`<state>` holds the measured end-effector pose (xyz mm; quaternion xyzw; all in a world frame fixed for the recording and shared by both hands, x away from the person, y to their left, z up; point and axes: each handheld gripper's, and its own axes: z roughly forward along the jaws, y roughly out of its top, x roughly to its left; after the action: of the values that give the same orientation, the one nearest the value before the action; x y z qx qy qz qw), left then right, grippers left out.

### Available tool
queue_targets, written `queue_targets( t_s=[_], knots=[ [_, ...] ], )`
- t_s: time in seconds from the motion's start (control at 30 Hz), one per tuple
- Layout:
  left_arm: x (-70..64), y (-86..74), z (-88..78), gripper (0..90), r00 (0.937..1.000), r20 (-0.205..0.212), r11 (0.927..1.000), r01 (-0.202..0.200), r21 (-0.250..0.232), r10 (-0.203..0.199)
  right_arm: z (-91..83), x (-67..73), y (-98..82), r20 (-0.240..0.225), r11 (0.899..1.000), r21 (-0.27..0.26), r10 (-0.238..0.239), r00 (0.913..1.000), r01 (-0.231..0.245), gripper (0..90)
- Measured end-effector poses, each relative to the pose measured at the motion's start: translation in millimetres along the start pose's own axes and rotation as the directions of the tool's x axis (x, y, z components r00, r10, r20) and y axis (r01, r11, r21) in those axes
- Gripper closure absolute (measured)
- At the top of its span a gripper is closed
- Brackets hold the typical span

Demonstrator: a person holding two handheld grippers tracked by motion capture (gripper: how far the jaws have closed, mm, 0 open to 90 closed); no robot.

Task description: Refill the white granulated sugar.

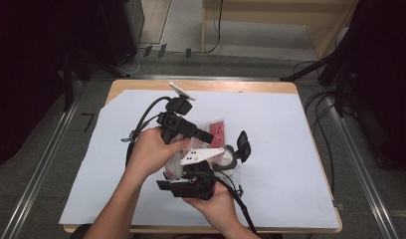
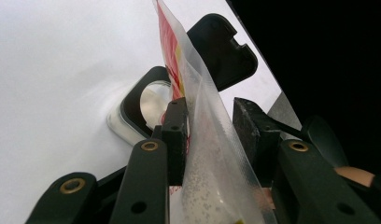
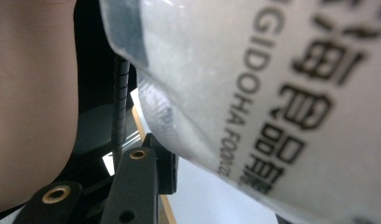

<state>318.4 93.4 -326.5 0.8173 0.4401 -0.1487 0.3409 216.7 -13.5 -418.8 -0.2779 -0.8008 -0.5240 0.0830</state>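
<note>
1. Over mid-table, on the white sheet (image 1: pixel 290 149), both hands met around a clear bag (image 1: pixel 213 130) with red print.
2. Left gripper (image 1: pixel 203 135) pointed right across the table. In its own view the bag (image 2: pixel 212 154) stood between the jaws: the left pad pressed its film, the right pad stood just beside it with a slim gap. I couldn't tell whether that made a full clamp.
3. White grains lay in the bag's lower part, seen through the film.
4. Right gripper (image 1: pixel 166 185) sat below the left one, nearer the table edge, with its grey plate on top. Its view had the bag's printed face (image 3: pixel 282 93) close against the lens and one jaw beside the bag; the other jaw was out of frame, so its grip couldn't be told.
5. Container (image 1: pixel 226 162), round and white, sat on the sheet just right of the bag, its black lid (image 1: pixel 243 144) hinged up. In the left gripper view it lay beyond the jaws.
</note>
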Motion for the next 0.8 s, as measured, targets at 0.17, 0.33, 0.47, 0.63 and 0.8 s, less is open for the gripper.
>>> queue_targets(
  t_s=[0.17, 0.33, 0.47, 0.63, 0.8],
  knots=[
    [5.0, -0.7, -0.9, 67.4, 0.9996, 0.012, 0.9996, 0.027, -0.007, -0.027, 0.7, -0.5, 1.7, -0.002, 1.0, 0.013, -0.002, 1.0, 0.002, 63.3],
    [9.9, -0.5, -1.4, 67.4, 0.9992, 0.022, 0.9995, 0.033, 0.002, -0.033, 1.3, -0.6, 3.6, -0.005, 1.0, 0.03, -0.001, 1.0, 0.001, 63.3],
    [11.9, -0.6, -1.1, 67.4, 0.998, 0.033, 0.9985, 0.054, -0.007, -0.054, 1.2, -1.4, 4.3, -0.006, 0.999, 0.039, -0.009, 0.9999, 0.009, 63.3],
    [13.6, 1.5, -0.7, 67.1, 0.9982, 0.034, 0.9988, 0.049, 0.007, -0.05, 0.4, -2.1, 5.2, -0.004, 0.999, 0.044, -0.011, 0.9999, 0.011, 63.4],
    [11.1, 5.0, 0.2, 66.9, 0.9984, 0.023, 0.9985, 0.051, 0.02, -0.051, -0.3, -2.8, 5.8, -0.007, 0.999, 0.037, -0.006, 1.0, 0.006, 63.4]
  ],
)
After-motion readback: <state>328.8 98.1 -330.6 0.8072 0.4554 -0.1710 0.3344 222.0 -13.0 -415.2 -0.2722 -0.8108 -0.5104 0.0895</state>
